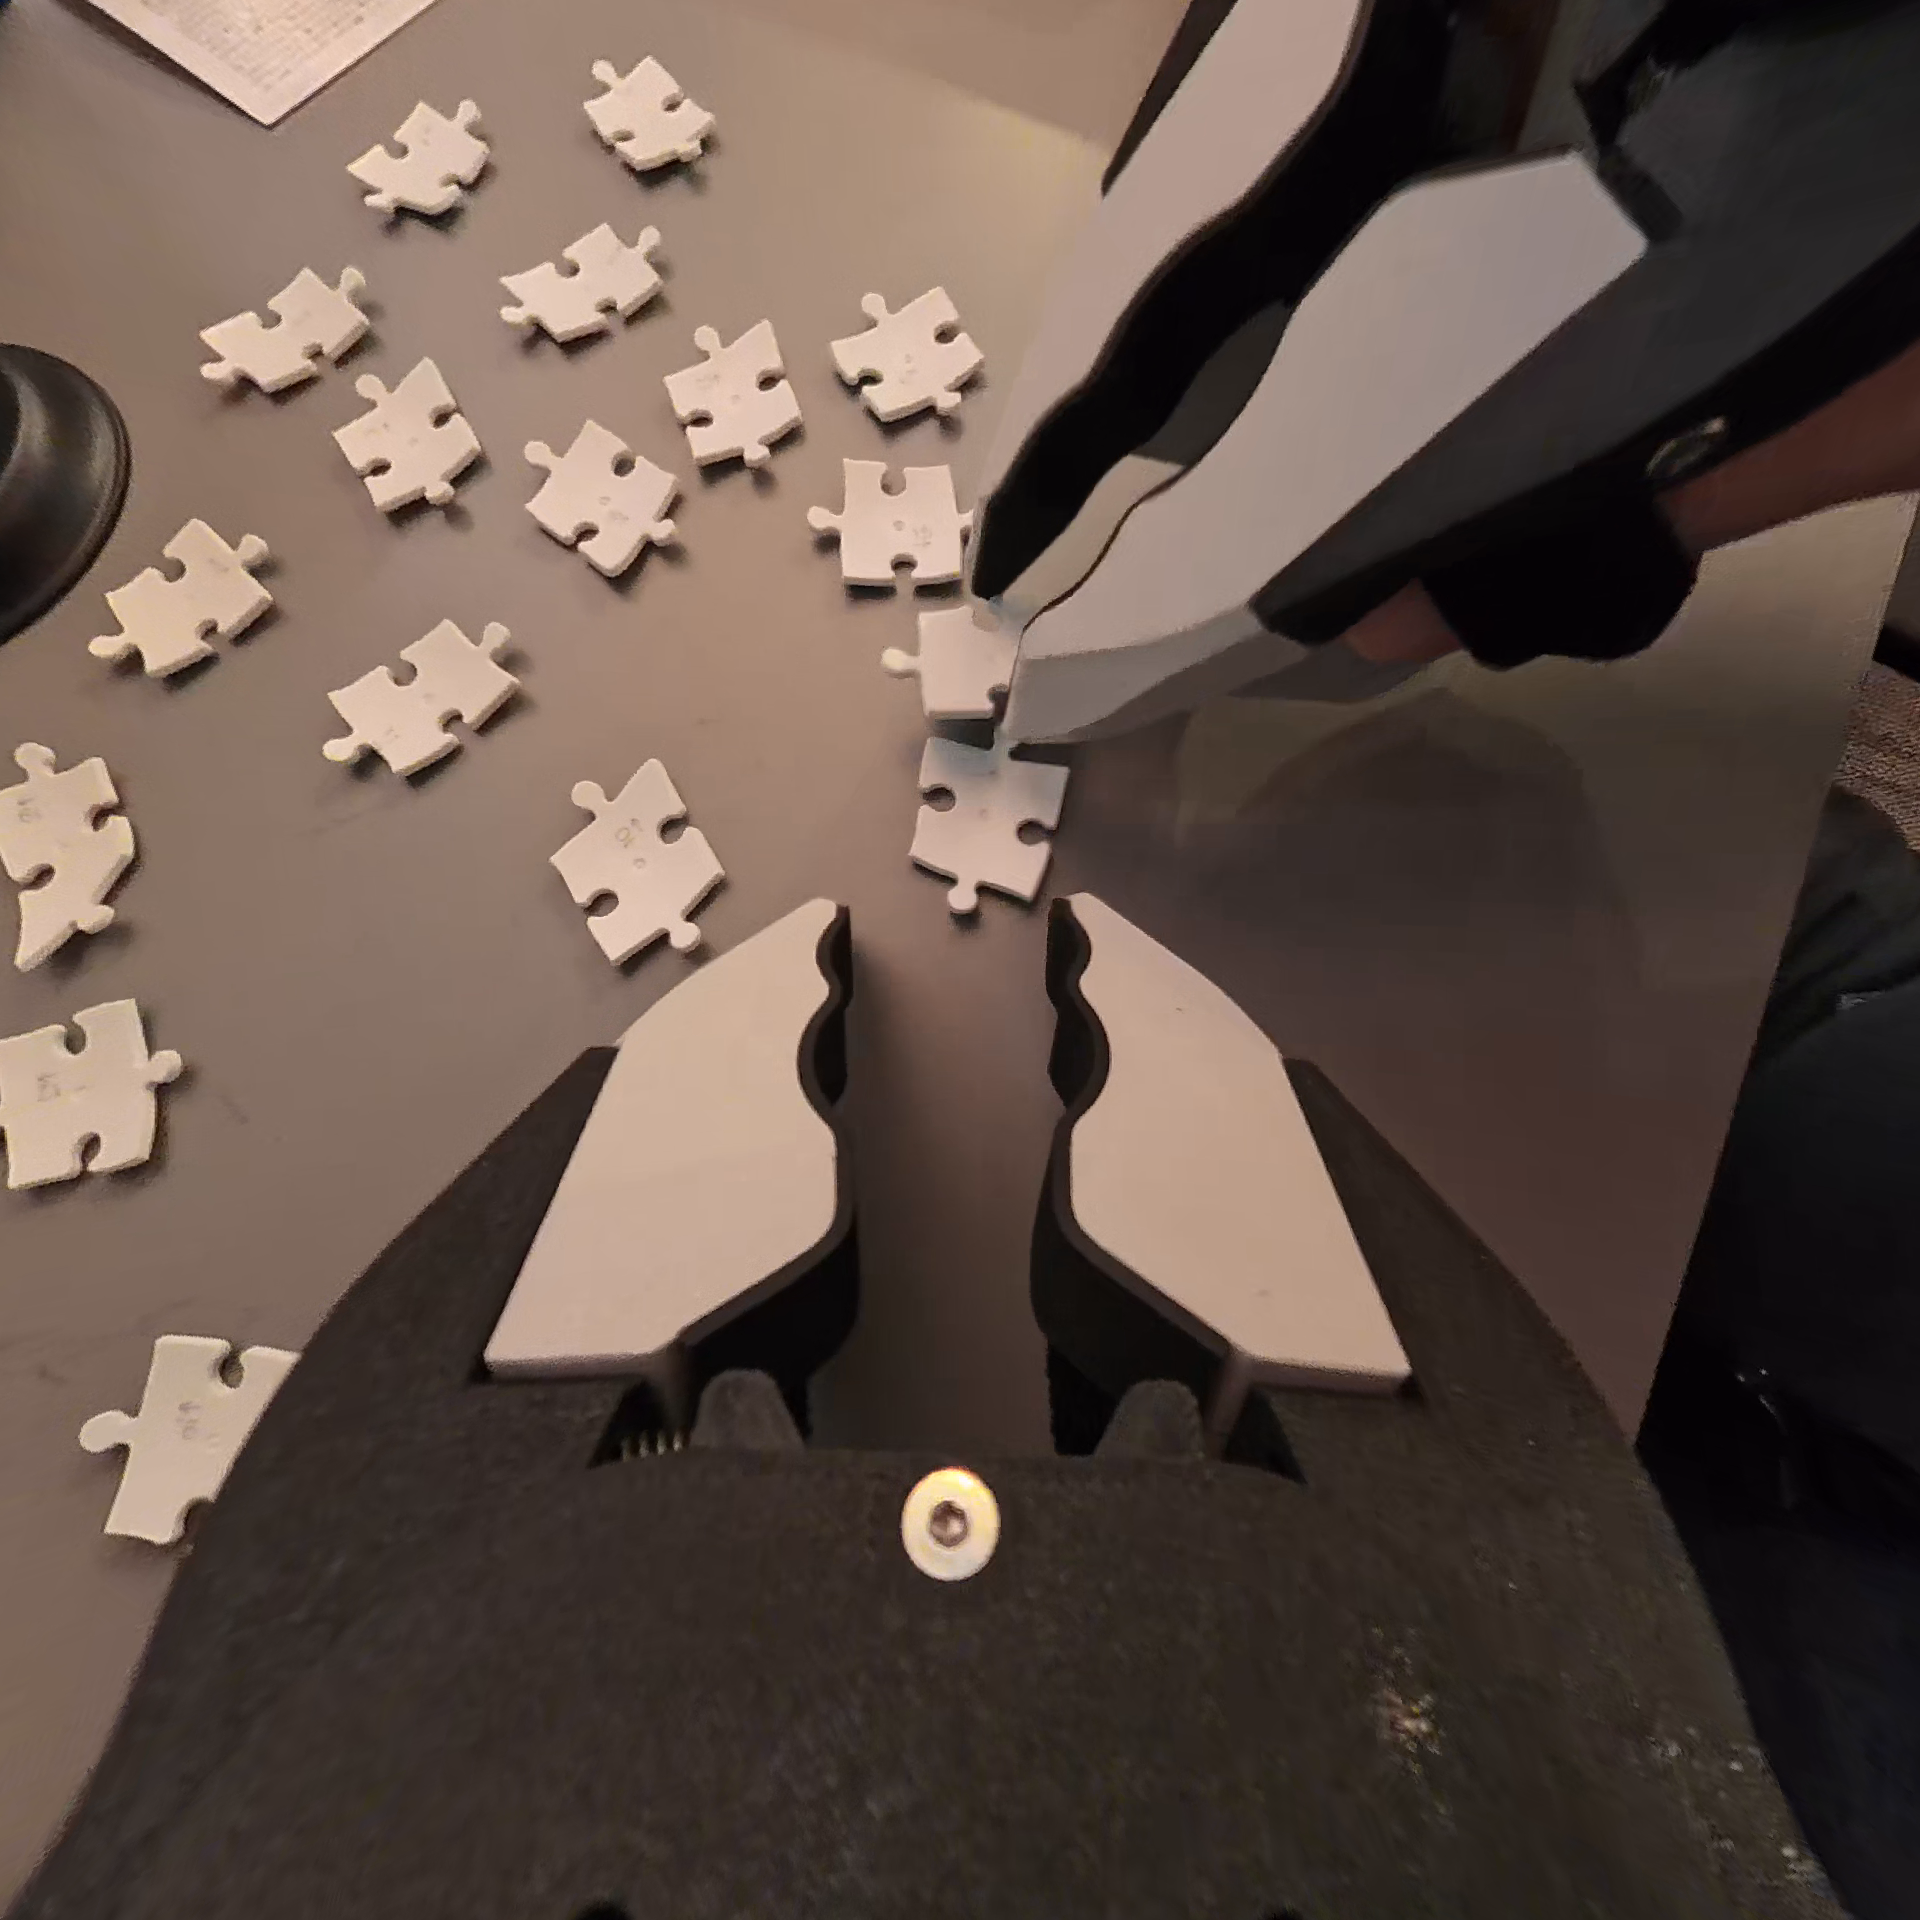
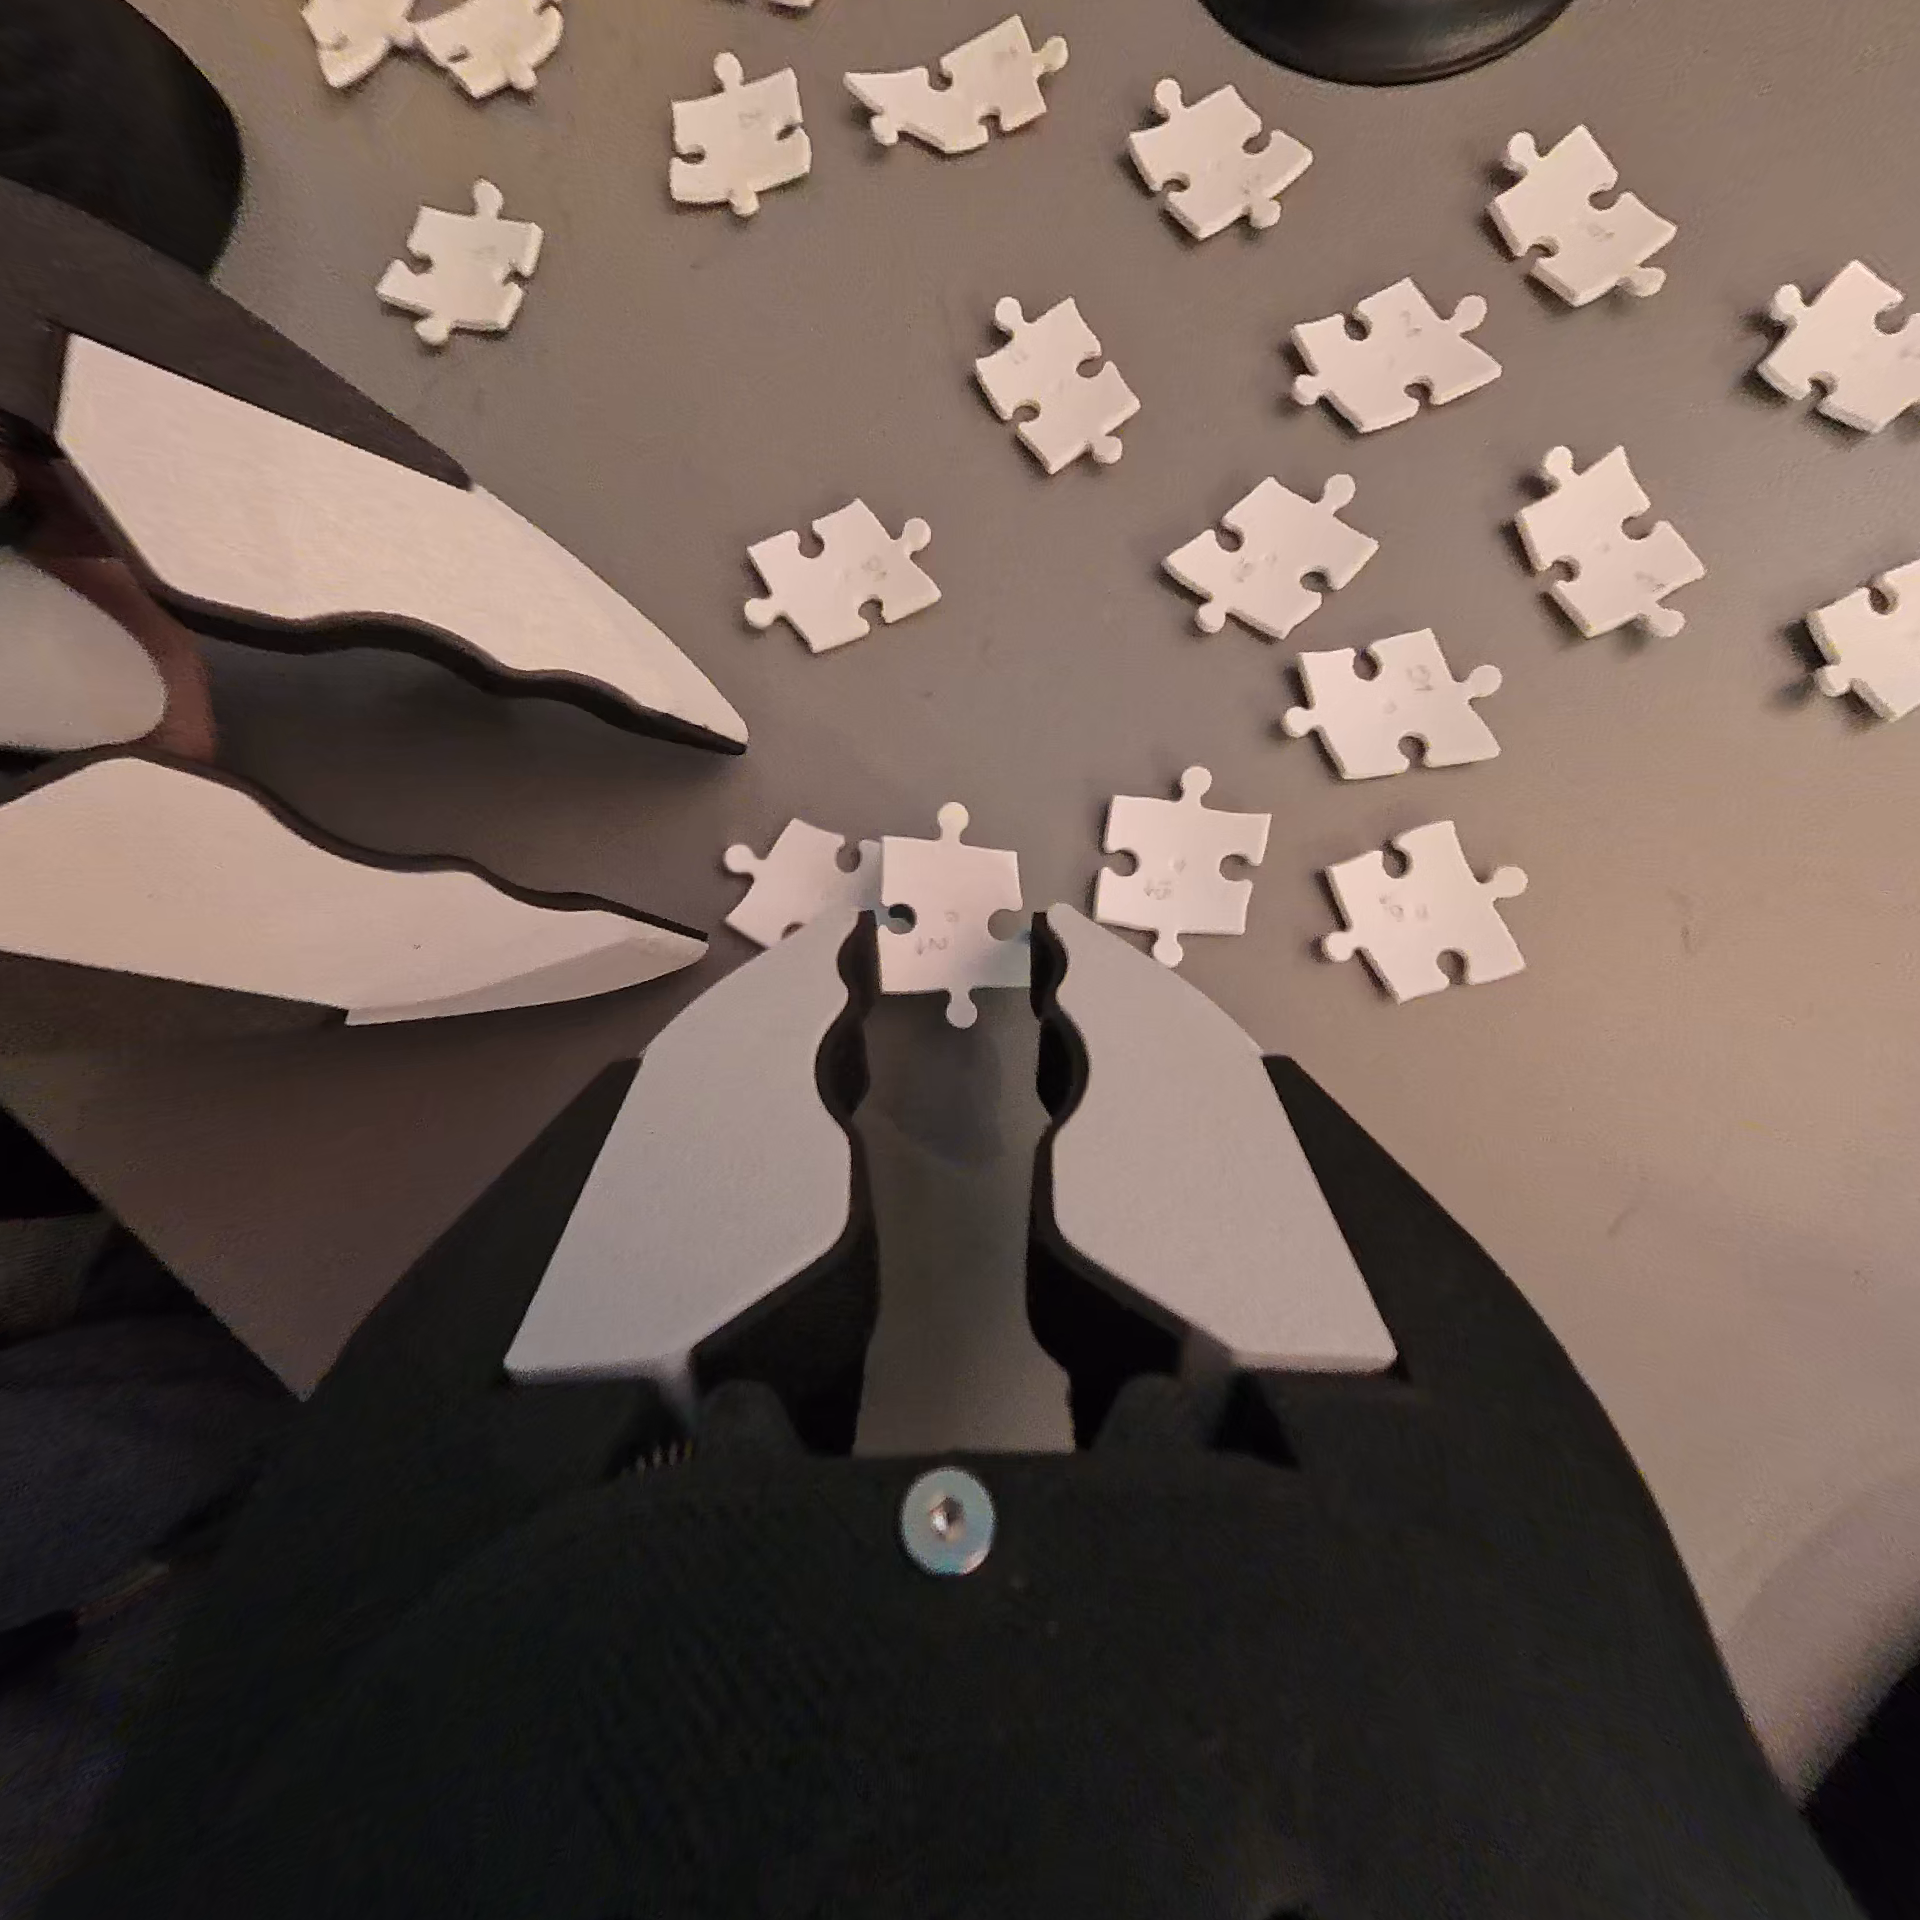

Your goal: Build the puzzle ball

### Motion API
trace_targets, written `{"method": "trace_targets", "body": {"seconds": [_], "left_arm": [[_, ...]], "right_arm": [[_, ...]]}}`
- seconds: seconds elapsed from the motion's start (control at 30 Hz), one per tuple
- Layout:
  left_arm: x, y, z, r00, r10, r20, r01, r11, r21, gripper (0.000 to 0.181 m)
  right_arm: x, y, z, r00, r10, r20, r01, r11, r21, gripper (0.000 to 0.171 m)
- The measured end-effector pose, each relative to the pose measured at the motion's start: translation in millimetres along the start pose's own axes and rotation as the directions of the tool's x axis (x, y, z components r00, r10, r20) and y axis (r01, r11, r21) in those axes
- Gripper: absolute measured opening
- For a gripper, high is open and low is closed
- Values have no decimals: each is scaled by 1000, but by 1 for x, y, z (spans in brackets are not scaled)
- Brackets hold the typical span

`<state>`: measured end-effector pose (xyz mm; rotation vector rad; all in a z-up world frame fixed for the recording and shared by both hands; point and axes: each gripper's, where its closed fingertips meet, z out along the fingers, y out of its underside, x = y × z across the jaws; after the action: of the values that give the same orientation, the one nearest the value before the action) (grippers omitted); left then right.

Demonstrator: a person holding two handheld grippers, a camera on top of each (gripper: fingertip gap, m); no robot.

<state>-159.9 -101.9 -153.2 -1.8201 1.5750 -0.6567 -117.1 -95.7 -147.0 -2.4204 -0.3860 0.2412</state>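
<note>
Several white puzzle pieces [image 1: 410, 431] lie scattered flat on a grey table [image 1: 364, 935]. My right gripper [image 2: 951, 923] has its fingertips against both sides of one white puzzle piece [image 2: 948, 914], held at the table surface. In the left wrist view the right gripper [image 1: 1003, 665] comes in from the upper right with that piece [image 1: 961, 665] between its tips. Another piece [image 1: 987, 821] lies just beside it. My left gripper [image 1: 951, 912] is open and empty, a short way in front of that second piece. It also shows at the left of the right wrist view [image 2: 722, 842].
A black round object [image 1: 42, 488] stands at the left edge of the table, also visible in the right wrist view [image 2: 1392, 31]. A printed sheet [image 1: 260, 42] lies at the far left corner. A gloved hand [image 1: 1558, 592] holds the right gripper. The table edge [image 1: 1766, 935] runs along the right.
</note>
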Motion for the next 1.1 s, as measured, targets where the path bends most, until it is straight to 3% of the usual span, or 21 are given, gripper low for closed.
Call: {"method": "trace_targets", "body": {"seconds": [0.3, 0.83, 0.93, 1.03, 1.1], "left_arm": [[1, -4, -5, 998, -36, -46, 38, 999, 38, 35], [-2, 0, -1, 998, -30, -47, 30, 1000, 3, 35], [-4, 1, -1, 999, 10, -32, -10, 1000, -3, 35], [-5, -1, -2, 997, 65, -29, -65, 998, 7, 35], [-3, -3, -1, 995, 84, -61, -84, 996, 7, 35]], "right_arm": [[-1, 4, 7, 997, -13, -73, 7, 997, -71, 29], [-7, 0, -7, 997, 20, 71, -17, 999, -33, 32], [-10, -2, -22, 964, -200, 175, 202, 979, 5, 32], [-8, 7, -28, 811, -542, 220, 536, 839, 92, 31], [-10, 14, -25, 713, -647, 271, 631, 760, 155, 28]]}}
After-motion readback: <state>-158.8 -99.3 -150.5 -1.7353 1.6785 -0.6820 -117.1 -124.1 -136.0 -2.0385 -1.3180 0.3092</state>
